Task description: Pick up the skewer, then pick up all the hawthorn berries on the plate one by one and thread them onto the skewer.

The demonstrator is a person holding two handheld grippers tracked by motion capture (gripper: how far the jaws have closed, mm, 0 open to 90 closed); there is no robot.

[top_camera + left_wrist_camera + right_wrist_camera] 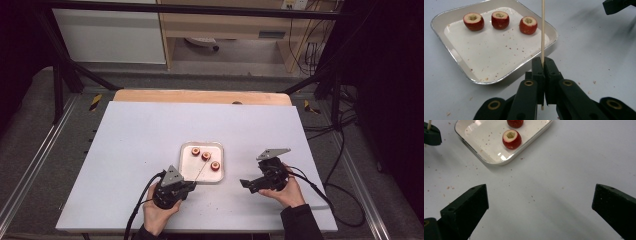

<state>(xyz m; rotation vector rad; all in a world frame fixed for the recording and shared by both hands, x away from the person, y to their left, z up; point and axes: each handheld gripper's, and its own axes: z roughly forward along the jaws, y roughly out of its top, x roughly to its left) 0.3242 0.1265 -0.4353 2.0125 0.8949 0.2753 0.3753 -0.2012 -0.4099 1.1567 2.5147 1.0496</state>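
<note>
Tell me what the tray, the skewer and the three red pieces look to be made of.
Tray: probably thin foil-like metal, shiny rolled rim, glossy white inside. Skewer: pale matte wood or bamboo. Red pieces: likely cored fruit, red skin, pale flesh.

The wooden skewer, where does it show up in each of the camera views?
High view: the wooden skewer slants from the left gripper up over the tray, near the centre.
Left gripper view: it rises straight from the shut jaws to the top edge, right of centre.
Right gripper view: a short tip at the top left corner.
Shared landmark: the tray with the red cored fruits.
</note>
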